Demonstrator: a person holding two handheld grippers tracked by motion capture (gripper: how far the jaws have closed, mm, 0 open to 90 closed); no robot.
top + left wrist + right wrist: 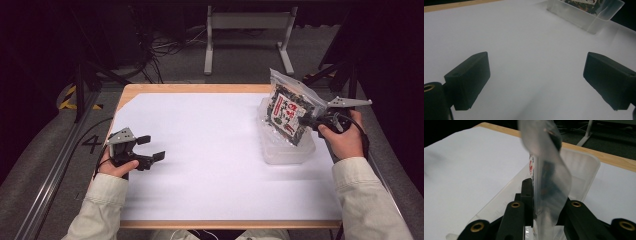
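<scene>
the right gripper (306, 121) is clamped tight on a clear plastic packet (289, 111) with dark contents and a red and white label. in the high view the packet hangs tilted over a clear plastic tub (290, 149) that sits on the right side of the table, its lower edge down at or inside the tub's rim, its sealed top edge sticking up and away toward the far side. i can't tell whether the packet's bottom touches the tub's floor.

in the right gripper view the two black jaws are pressed together on the packet (549, 185), pinching it by one edge so it stands almost edge-on to the camera, with the tub (584, 170) open just behind and below it. the packet's film looks blurred there.

the right hand (345, 137) grips the tool from the table's right edge, a pale sleeve behind it.

the left gripper (150, 147) rests low near the left edge of the table, well apart from the tub and the packet, held in the left hand (115, 165). its jaws are spread wide with nothing between them; in the left gripper view only bare white surface lies between the two black pads (471, 78), and the tub (586, 17) shows far off at the top, with a bit of the packet visible in it.

the table (200, 89) has a wooden rim and is covered by a white sheet (210, 150).
</scene>
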